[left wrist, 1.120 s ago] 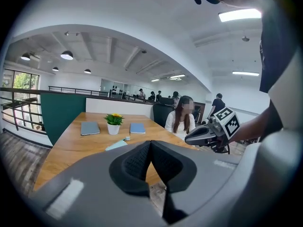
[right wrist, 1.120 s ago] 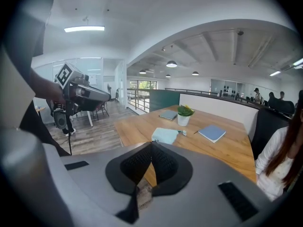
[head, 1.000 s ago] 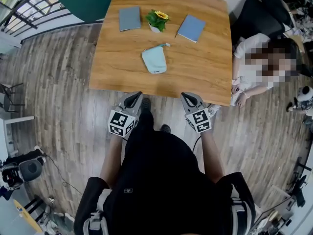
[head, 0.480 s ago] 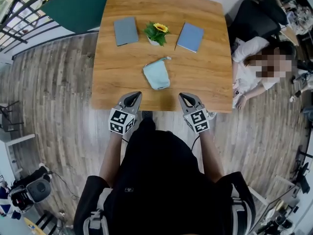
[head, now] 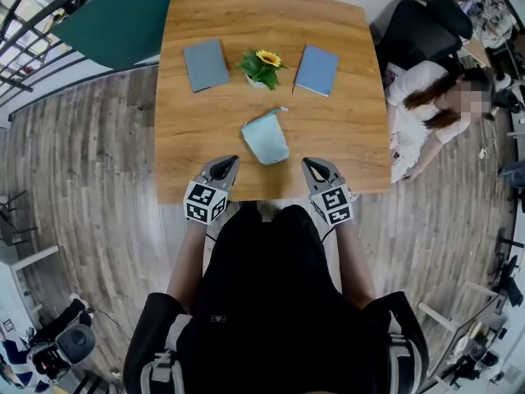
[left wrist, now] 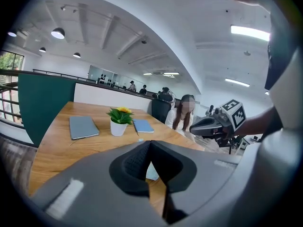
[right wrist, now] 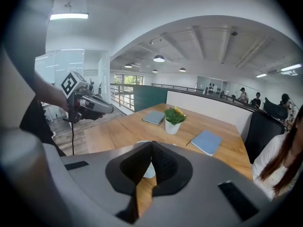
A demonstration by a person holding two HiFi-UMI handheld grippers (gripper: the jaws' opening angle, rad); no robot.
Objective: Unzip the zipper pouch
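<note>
**Left gripper** [head: 225,161]: held at the near edge of the wooden surface [head: 353,146]. Its fingers are closed together with nothing between them.

**Right gripper** [head: 316,162]: alongside at the same edge, fingers likewise pressed together and empty. Both grippers point toward the far side.

**Zipper pouch** [head: 265,140]: pale blue, lying flat on the surface just beyond and between the two grippers, touched by neither.
- Its long axis runs near-to-far with a slight lean.
- The rounded bottom faces the person and the zippered edge lies at the far end.
- The pull tab [head: 281,110] projects to the far right.

**Beyond the pouch:** a potted sunflower [head: 261,64] stands at centre, with a grey notebook [head: 206,64] to its left and a blue notebook [head: 317,70] to its right.
</note>
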